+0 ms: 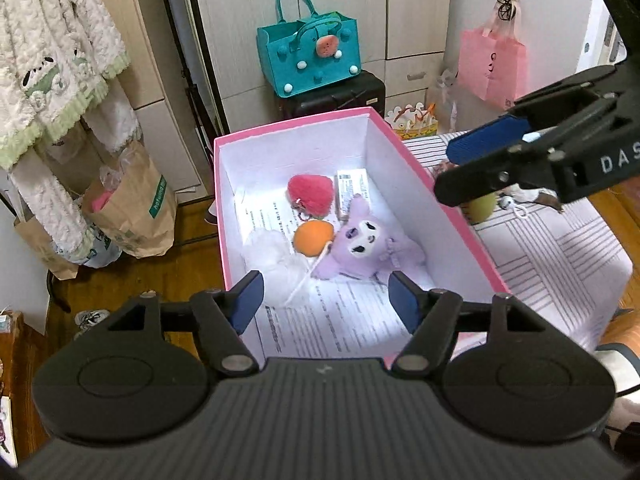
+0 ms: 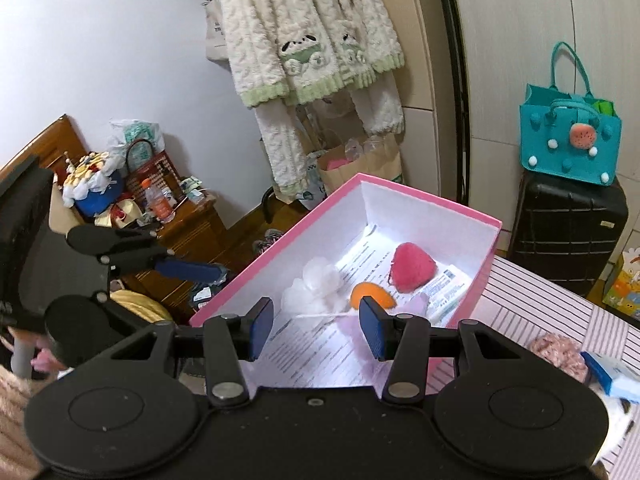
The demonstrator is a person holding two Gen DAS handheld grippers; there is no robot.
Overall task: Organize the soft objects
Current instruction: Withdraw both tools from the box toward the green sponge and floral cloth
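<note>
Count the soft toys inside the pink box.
4: red pom at back, orange ball middle, white puff left, purple plush right. Others may be hidden.

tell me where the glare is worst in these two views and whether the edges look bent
Left wrist view: the printed paper lining the pink box is washed out near the left claw, its text partly lost; the cabinet lines bow outward. Right wrist view: the same paper is blown white at the box's far end beside the red plush; dark corners show the lens circle and the wardrobe edges curve.
</note>
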